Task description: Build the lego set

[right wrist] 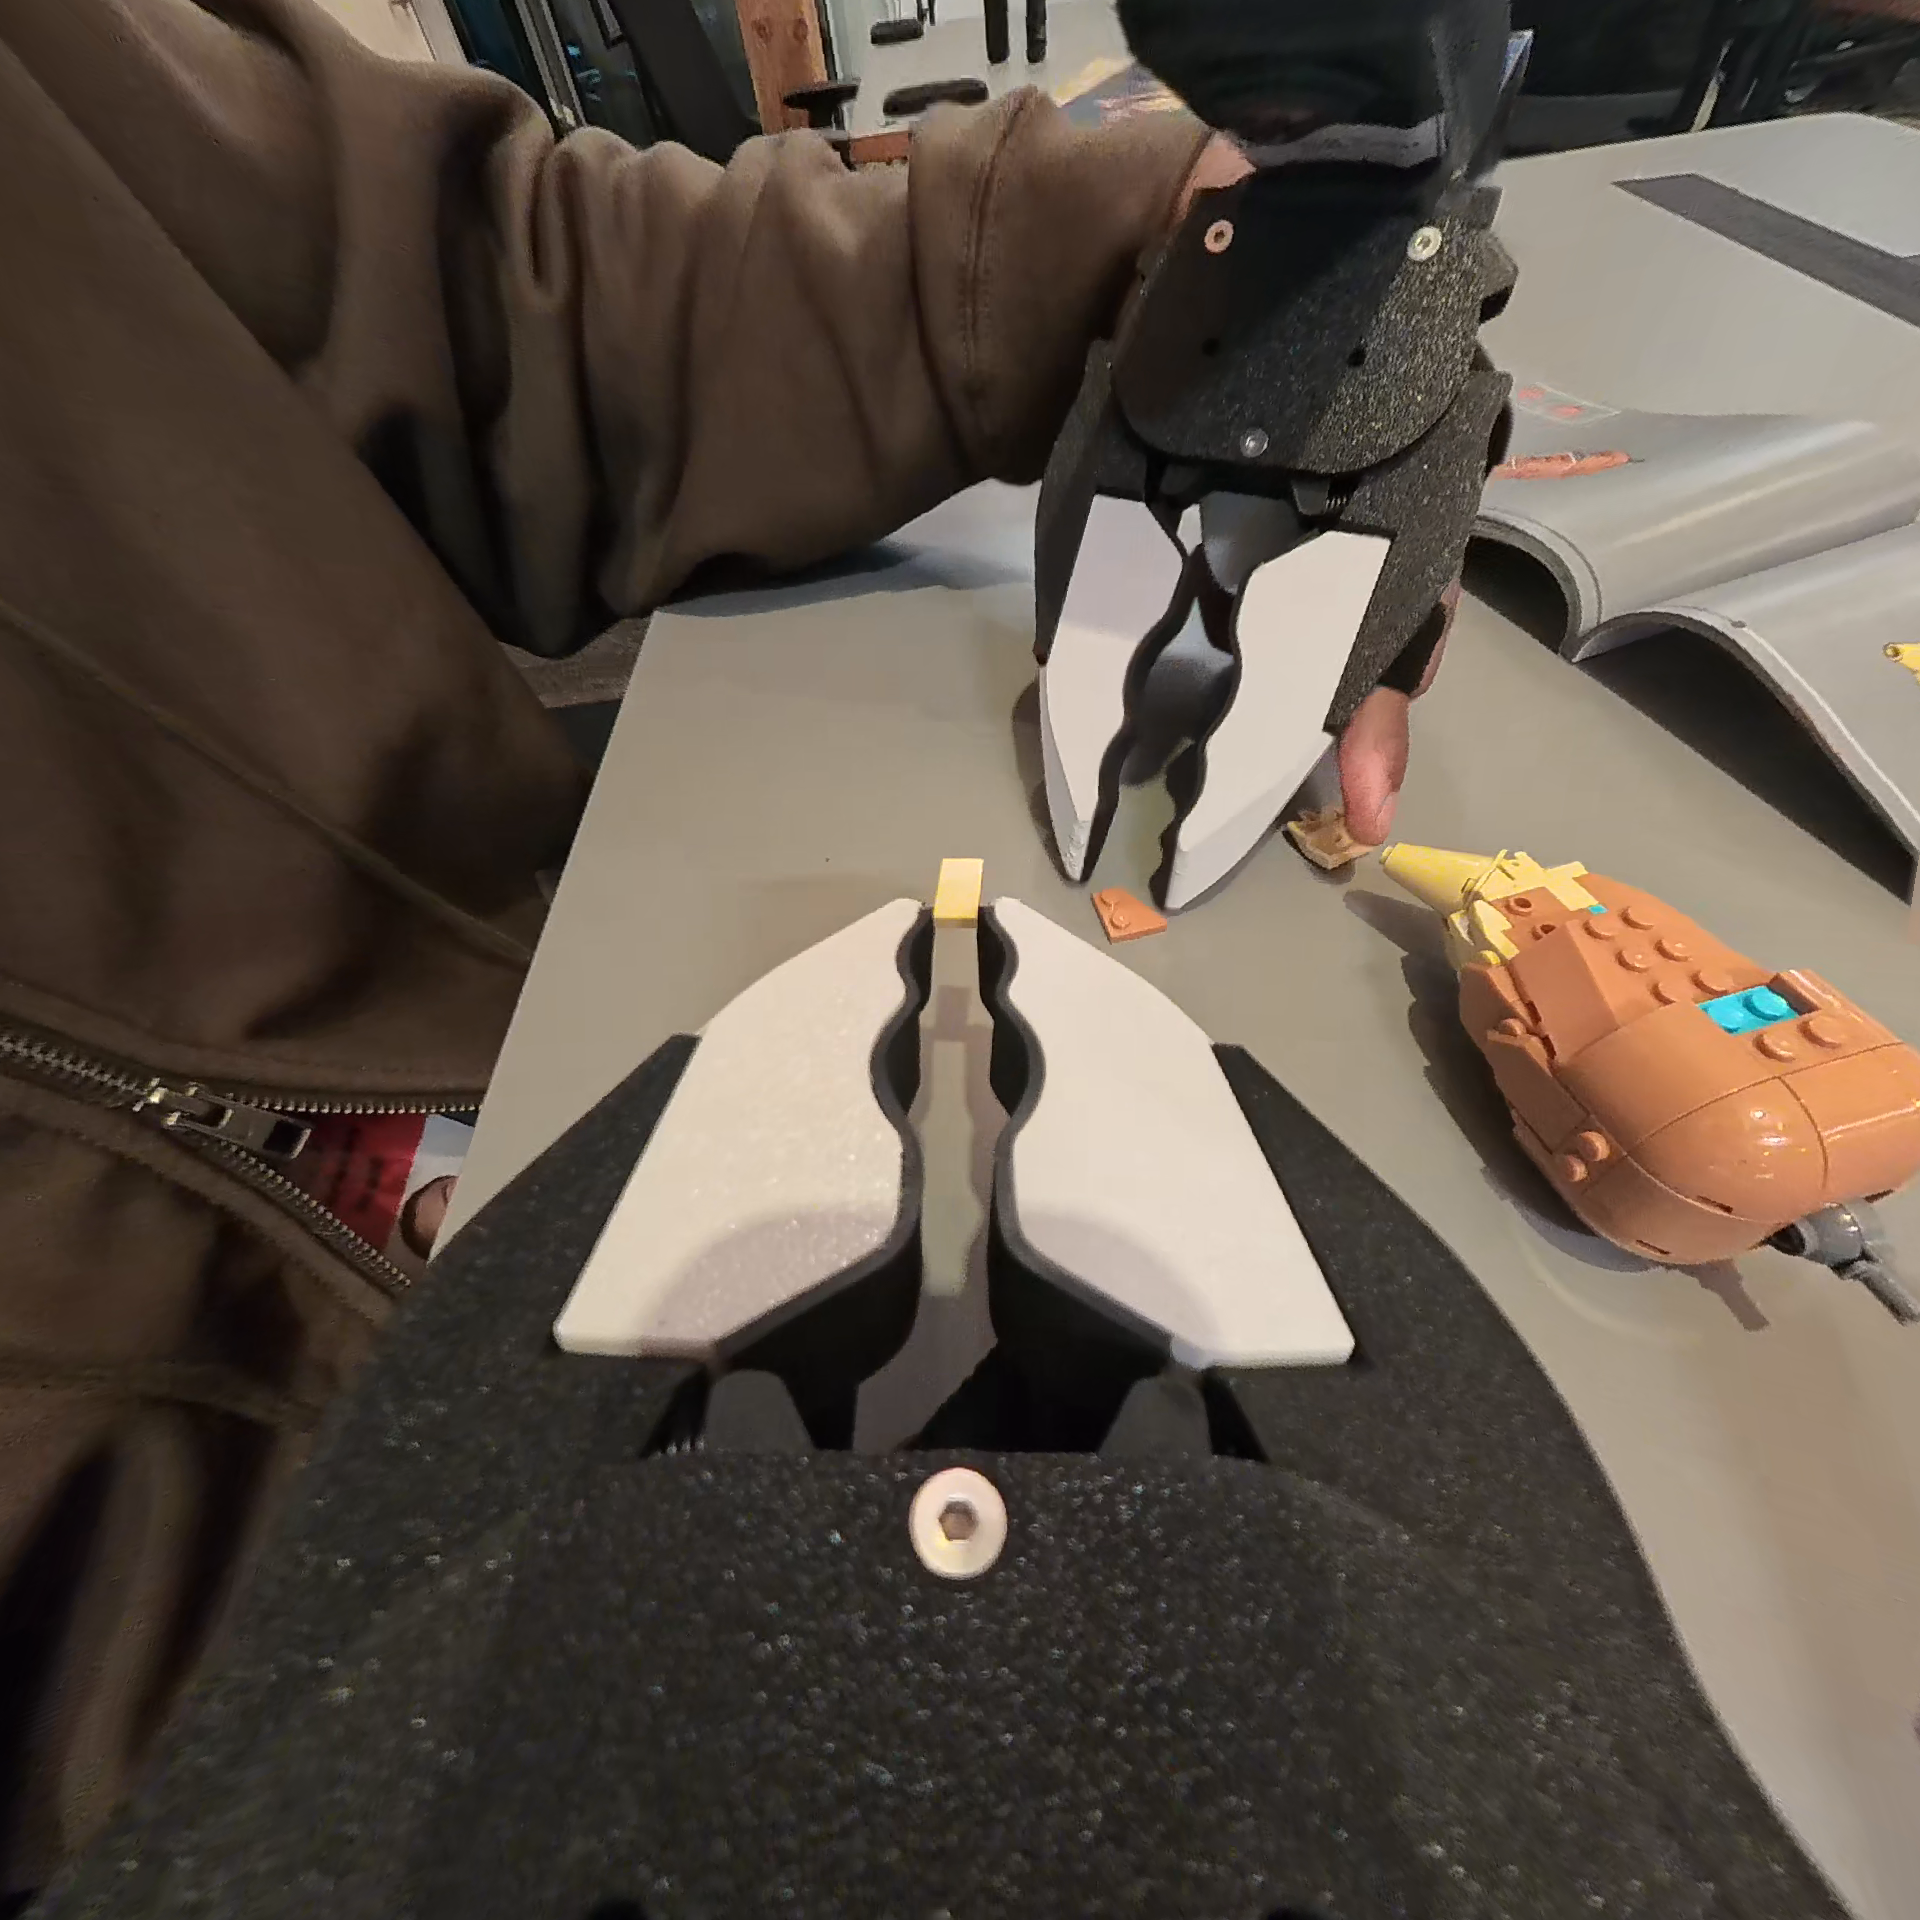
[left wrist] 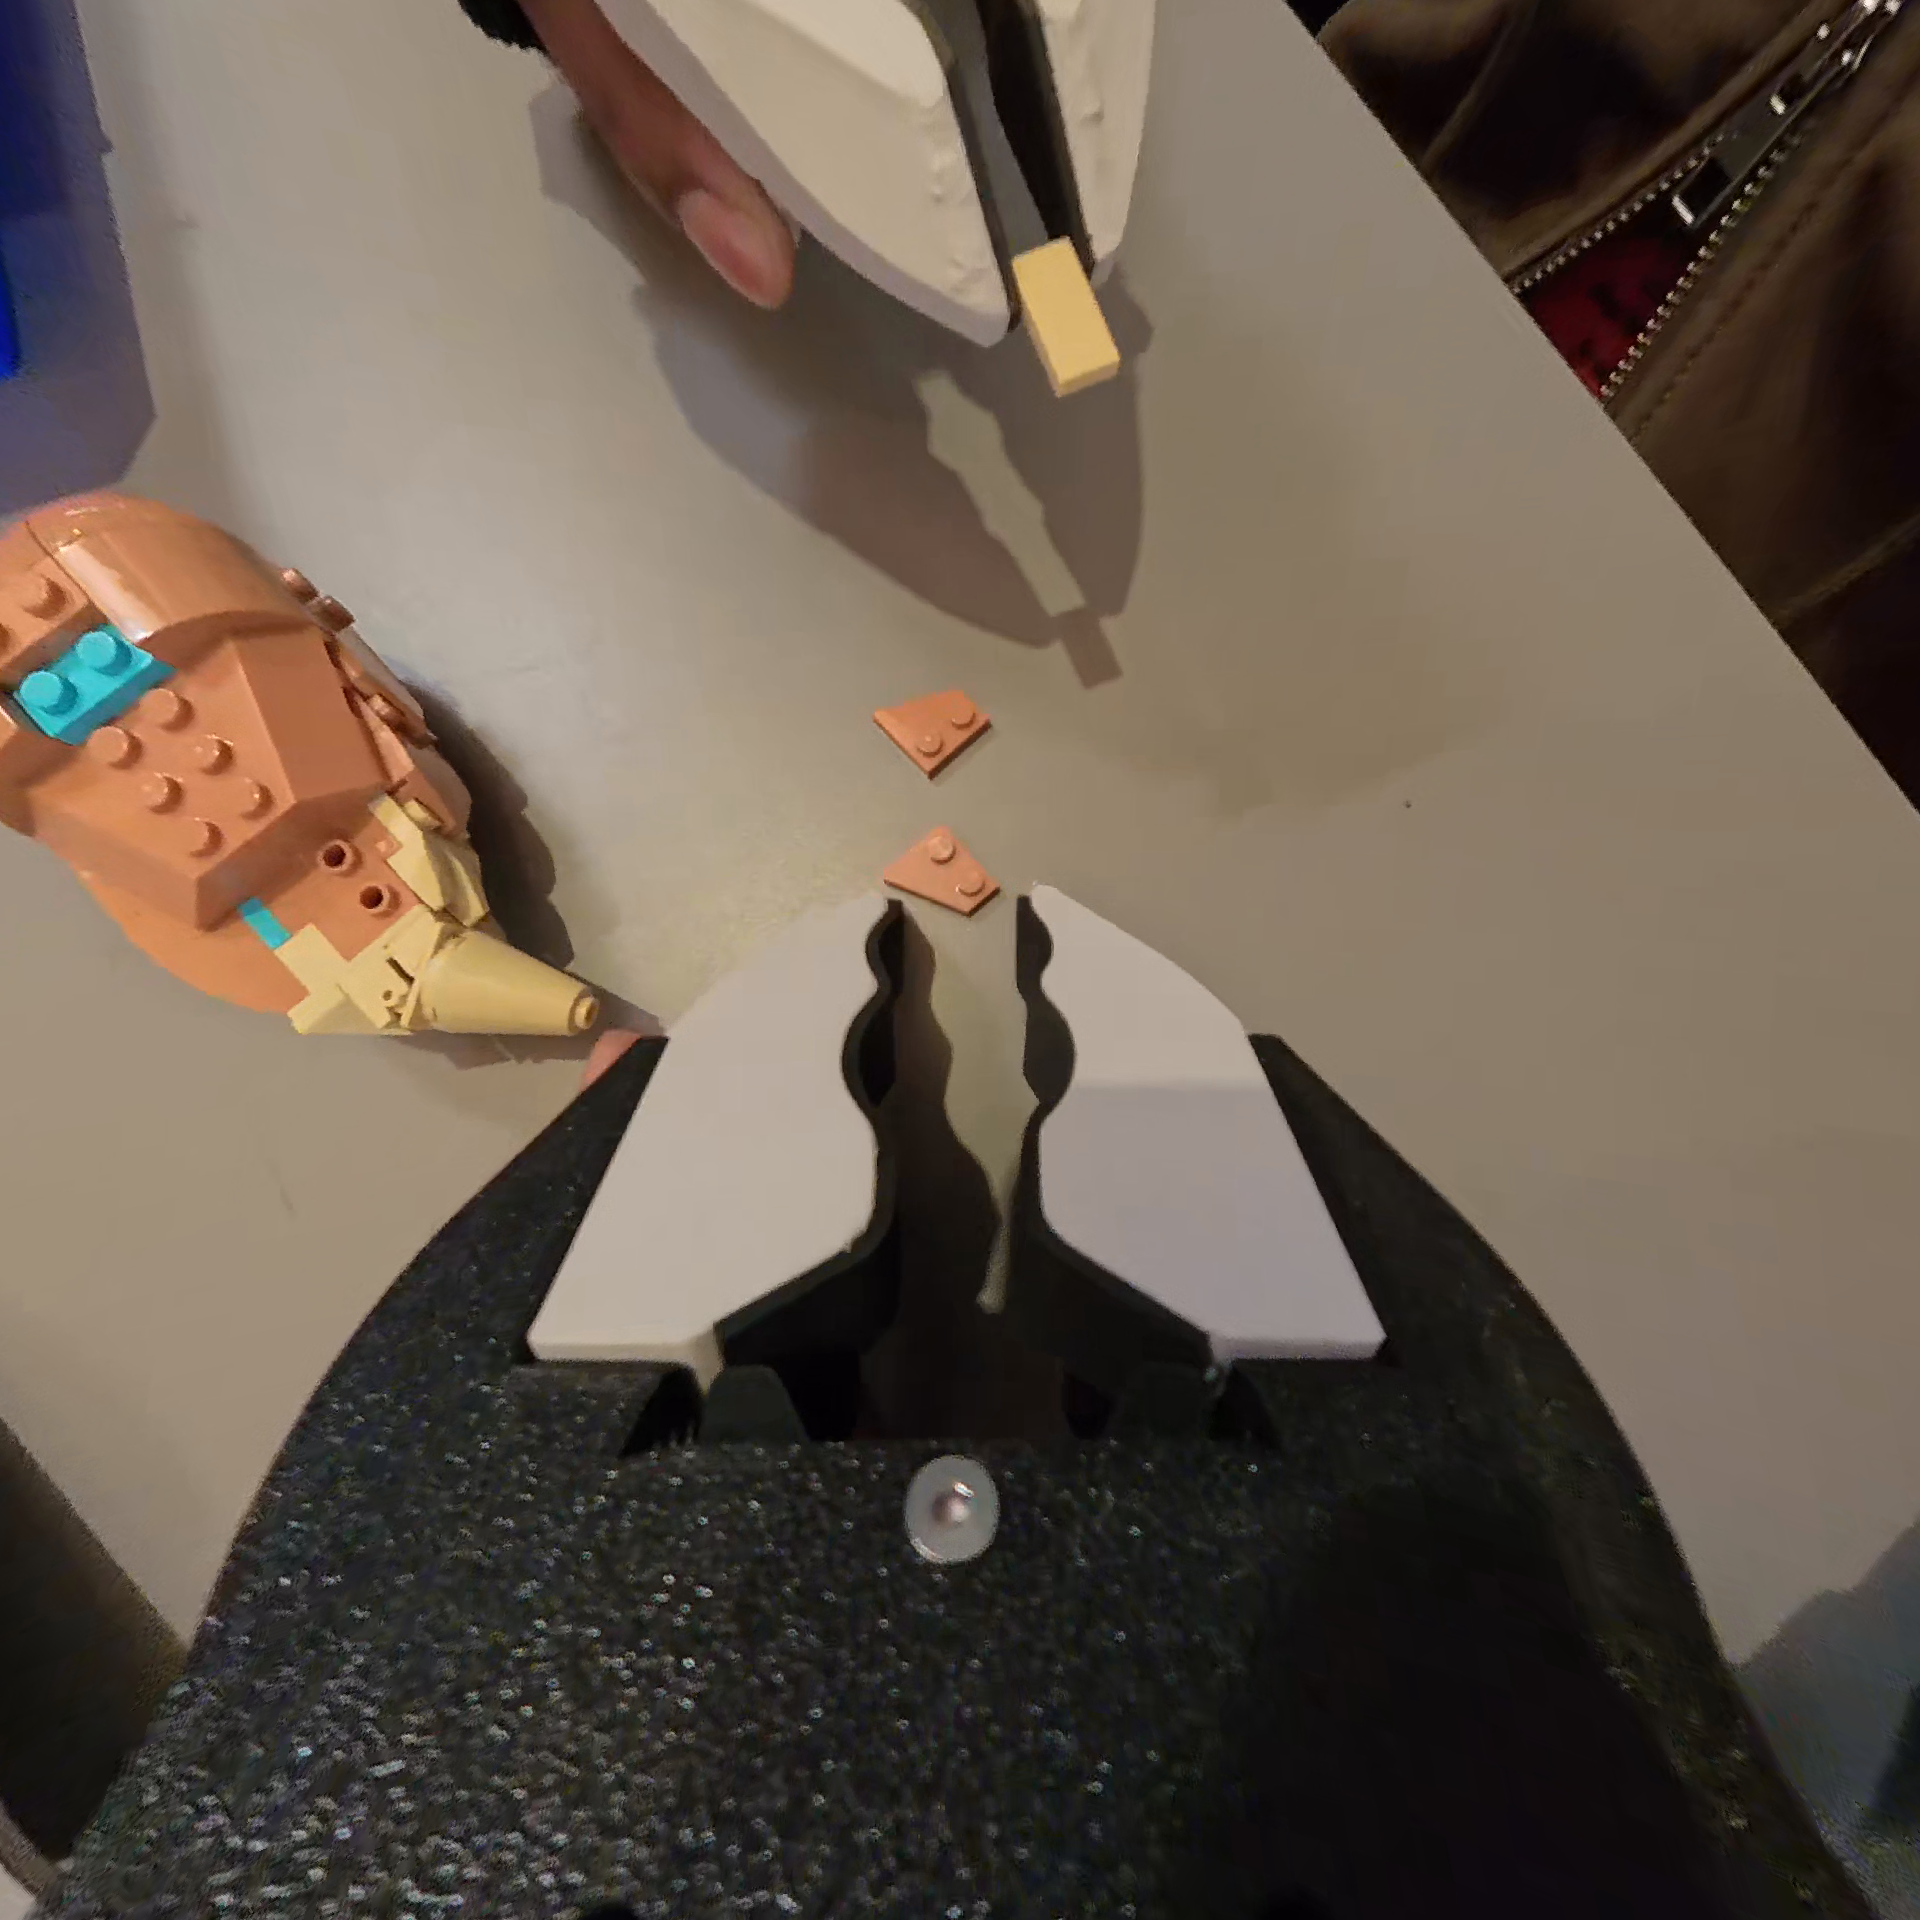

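Observation:
My left gripper [left wrist: 961, 902] is open and empty, its tips just above the grey table [left wrist: 1403, 987] and right behind a small orange wedge plate [left wrist: 940, 862]. A second orange wedge plate [left wrist: 933, 730] lies a little farther on. My right gripper [right wrist: 958, 906] is shut on a tan flat tile [right wrist: 958, 888] and holds it above the table; the tile also shows in the left wrist view [left wrist: 1065, 317]. The part-built orange model [left wrist: 197, 769] with a tan cone nose and a turquoise plate lies on its side at the left, and shows in the right wrist view [right wrist: 1662, 1049]. There the left gripper [right wrist: 1127, 875] stands over one wedge plate [right wrist: 1130, 914].
An open instruction booklet [right wrist: 1714, 582] lies at the back right of the table. A small tan-brown piece [right wrist: 1325, 836] lies by the thumb of the hand holding the left gripper. A person's brown zipped jacket [right wrist: 312, 623] fills the table's near side. The table edge [left wrist: 1662, 499] runs diagonally at the right. Left tips to right tips: about 9 centimetres.

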Demonstrator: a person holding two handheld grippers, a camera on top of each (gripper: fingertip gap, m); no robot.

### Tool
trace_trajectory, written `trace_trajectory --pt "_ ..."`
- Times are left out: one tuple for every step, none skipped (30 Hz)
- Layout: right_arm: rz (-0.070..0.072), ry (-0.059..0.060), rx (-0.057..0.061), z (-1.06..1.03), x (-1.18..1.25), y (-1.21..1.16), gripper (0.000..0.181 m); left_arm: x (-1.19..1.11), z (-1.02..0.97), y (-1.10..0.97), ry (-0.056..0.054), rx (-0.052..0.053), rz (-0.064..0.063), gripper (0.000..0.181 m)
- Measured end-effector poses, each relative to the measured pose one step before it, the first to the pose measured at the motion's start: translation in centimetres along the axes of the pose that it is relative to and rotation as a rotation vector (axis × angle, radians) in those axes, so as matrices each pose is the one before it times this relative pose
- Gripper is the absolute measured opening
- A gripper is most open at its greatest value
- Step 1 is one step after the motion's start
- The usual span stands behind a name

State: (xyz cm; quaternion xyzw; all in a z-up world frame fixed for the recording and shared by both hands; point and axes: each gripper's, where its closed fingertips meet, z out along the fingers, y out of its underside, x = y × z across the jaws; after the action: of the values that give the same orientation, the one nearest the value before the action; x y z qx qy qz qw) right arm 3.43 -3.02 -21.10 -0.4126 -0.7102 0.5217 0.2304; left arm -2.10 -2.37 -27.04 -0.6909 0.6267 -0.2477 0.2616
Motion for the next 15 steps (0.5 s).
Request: trace_trajectory --pt "0.0014 -0.0018 0.0 0.008 -0.005 0.005 0.008 -0.012 -0.106 0.081 0.0004 -0.0076 0.0036 0.021" --pt "0.0011 -0.0018 -0.0011 0.015 -0.015 0.004 0.008 -0.052 -0.1 0.007 -0.0002 -0.003 0.004 0.021" --pt "0.0011 -0.0017 -0.0018 0.021 -0.006 0.019 0.008 -0.112 -0.117 -0.073 -0.0025 0.0017 0.0065 0.022" --pt "0.0007 -0.0009 -0.0014 0.016 0.001 0.017 0.008 -0.147 -0.102 -0.135 -0.0021 0.0047 0.0095 0.022" --pt "0.0002 -0.0014 -0.0006 0.011 -0.009 0.001 0.008 -0.188 -0.065 -0.143 -0.0035 0.004 0.0115 0.022" --pt "0.0004 -0.0013 0.0001 0.001 -0.019 -0.001 0.008 -0.167 -0.019 -0.092 0.0004 -0.0008 0.0106 0.022" --pt "0.0004 -0.0009 0.0007 -0.013 -0.004 -0.004 0.008 -0.117 0.032 -0.017 0.0046 -0.0057 0.0102 0.022" --pt "0.0005 -0.0013 0.0006 -0.013 -0.018 -0.012 0.008 -0.112 0.067 0.011 0.0058 -0.0076 0.0118 0.022" --pt "0.0006 -0.0018 0.0001 -0.005 -0.02 0.0 0.008 -0.103 0.08 0.012 0.0068 -0.0077 0.0096 0.022" --pt "0.0008 -0.0018 0.0007 -0.012 -0.005 -0.006 0.008 0.019 0.076 -0.004 0.014 -0.0069 0.0054 0.022" --pt "0.0014 -0.0021 0.0011 -0.009 -0.013 -0.01 0.008 0.068 0.027 0.012 0.0158 -0.0091 0.0054 0.023" --pt "0.0021 -0.002 0.0009 -0.016 -0.008 -0.007 0.008 0.071 0.011 -0.006 0.0129 -0.0088 0.0079 0.023" --pt "0.002 -0.0021 0.0004 -0.012 -0.003 -0.005 0.008 -0.028 0.008 0.025 0.0045 -0.0119 0.0102 0.023" --pt "0.0013 -0.0004 0.0001 -0.018 -0.004 0.004 0.008 -0.163 -0.028 0.0 -0.0072 -0.0123 0.0145 0.023" --pt "0.0 -0.0001 0.0005 -0.01 0.001 -0.001 0.008 -0.177 -0.087 -0.083 -0.0098 -0.0055 0.013 0.023"
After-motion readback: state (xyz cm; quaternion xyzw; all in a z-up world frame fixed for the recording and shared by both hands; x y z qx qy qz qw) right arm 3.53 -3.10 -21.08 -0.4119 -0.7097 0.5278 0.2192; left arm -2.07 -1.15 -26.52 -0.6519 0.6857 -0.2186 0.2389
